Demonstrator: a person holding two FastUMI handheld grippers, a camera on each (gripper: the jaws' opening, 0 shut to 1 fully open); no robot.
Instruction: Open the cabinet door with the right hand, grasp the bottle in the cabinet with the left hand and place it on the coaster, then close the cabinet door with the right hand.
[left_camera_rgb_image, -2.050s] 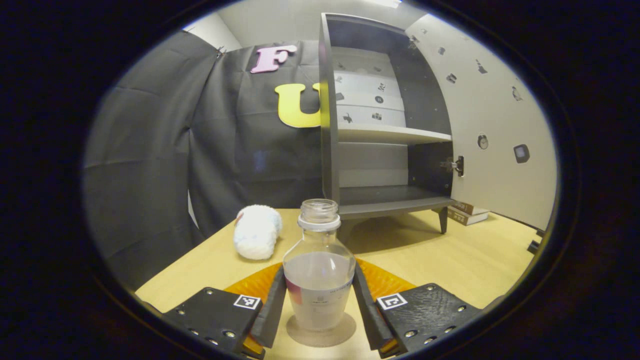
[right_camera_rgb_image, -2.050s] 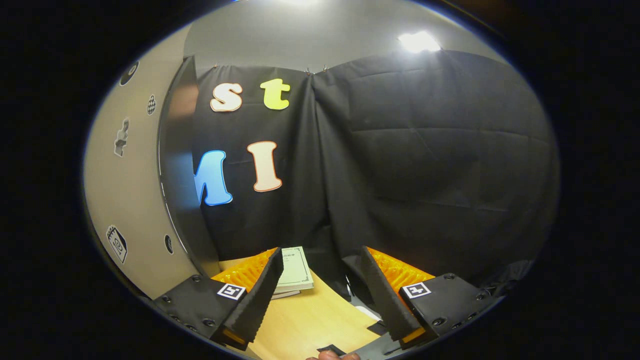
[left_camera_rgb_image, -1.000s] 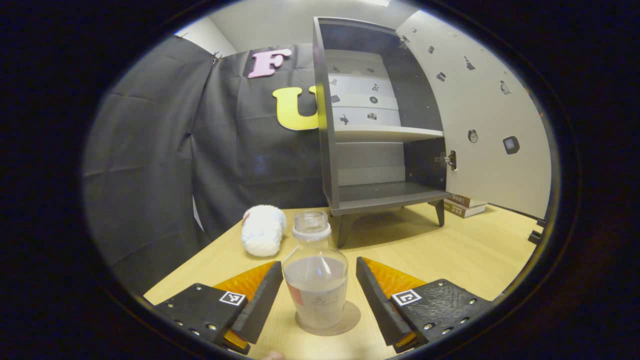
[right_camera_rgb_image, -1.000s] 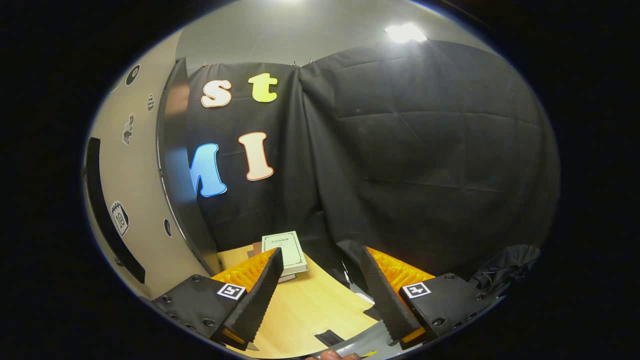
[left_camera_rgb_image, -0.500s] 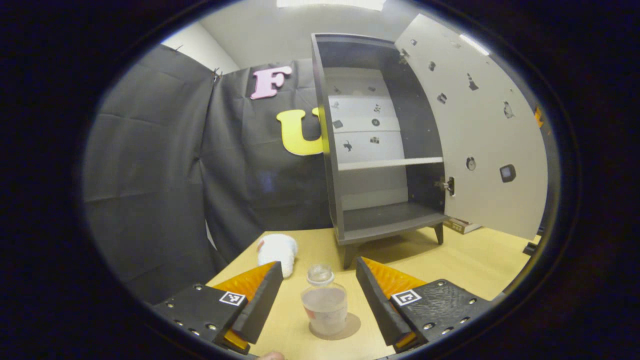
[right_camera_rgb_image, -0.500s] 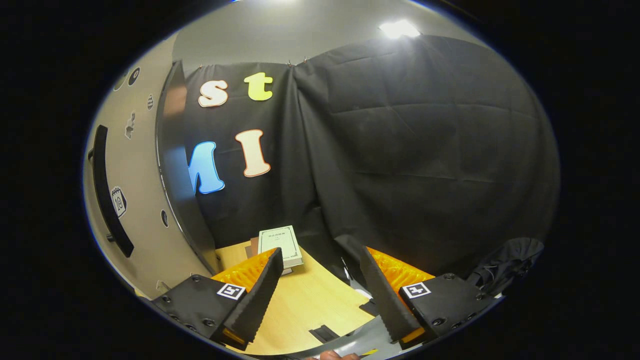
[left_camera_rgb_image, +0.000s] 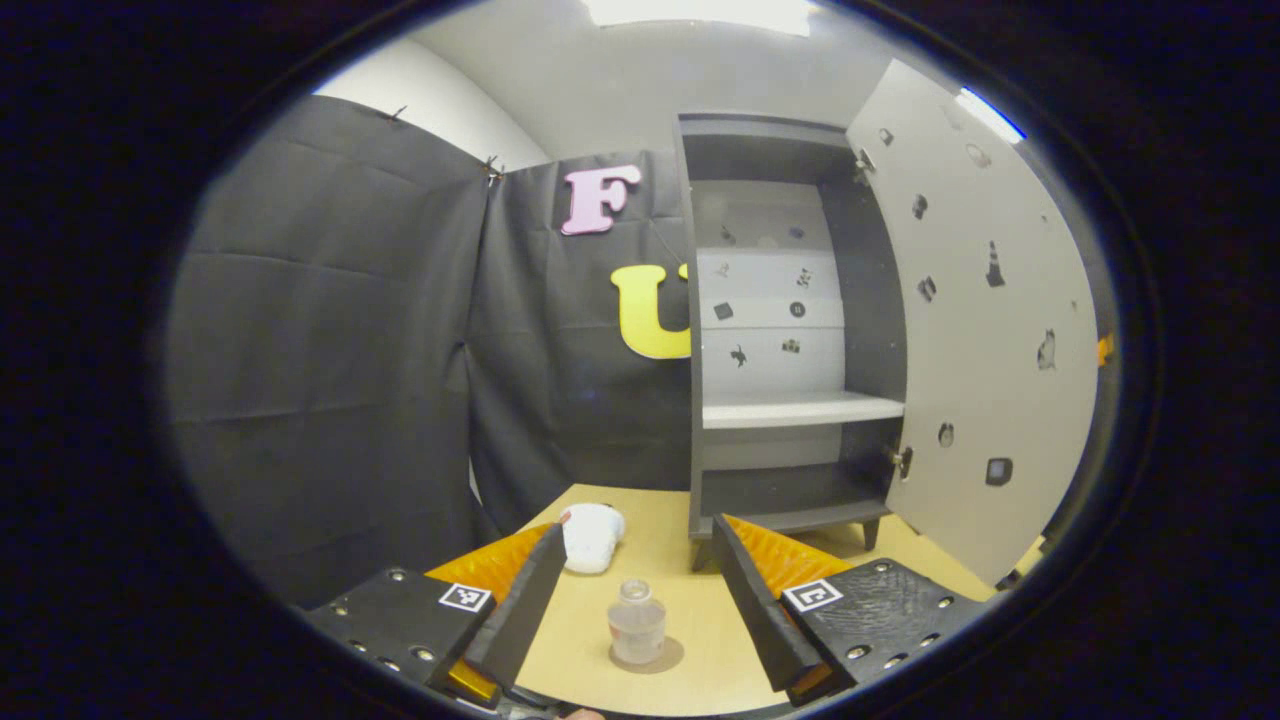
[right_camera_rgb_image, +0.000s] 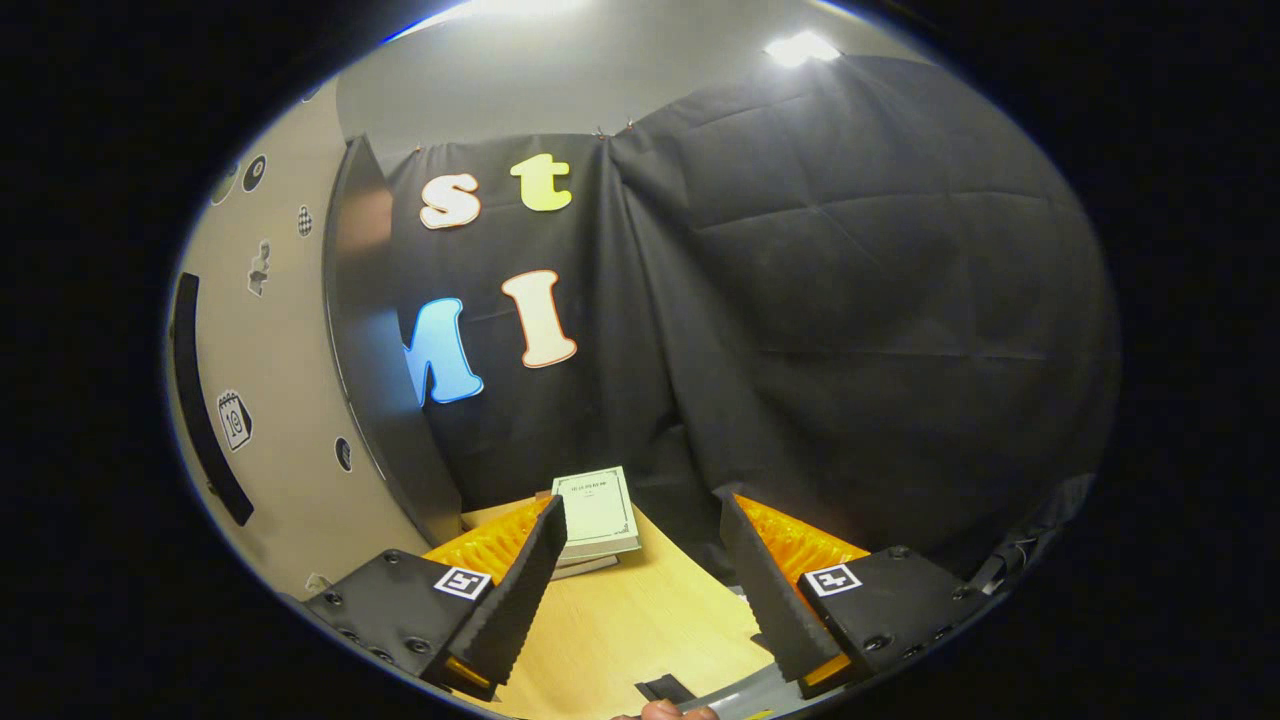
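Observation:
In the left gripper view a small clear bottle (left_camera_rgb_image: 637, 631) without a cap stands upright on a round brown coaster (left_camera_rgb_image: 668, 658) on the wooden table. My left gripper (left_camera_rgb_image: 632, 620) is open, held back and above the bottle, which shows small between its fingers. The dark cabinet (left_camera_rgb_image: 790, 340) stands behind with its pale door (left_camera_rgb_image: 985, 330) swung wide to the right, shelves bare. In the right gripper view my right gripper (right_camera_rgb_image: 640, 600) is open with nothing between its fingers, beside the door's outer face (right_camera_rgb_image: 265, 400) and its dark handle (right_camera_rgb_image: 200, 400).
A white fluffy object (left_camera_rgb_image: 590, 523) lies on the table left of the cabinet. A stack of books (right_camera_rgb_image: 595, 520) lies on the table beyond the right gripper. Black cloth walls surround the booth. The table edge (right_camera_rgb_image: 700, 690) runs under the right gripper.
My left gripper let go of the bottle on the coaster, then drew back and up, so the bottle looks much smaller. The right gripper has shifted only slightly beside the door.

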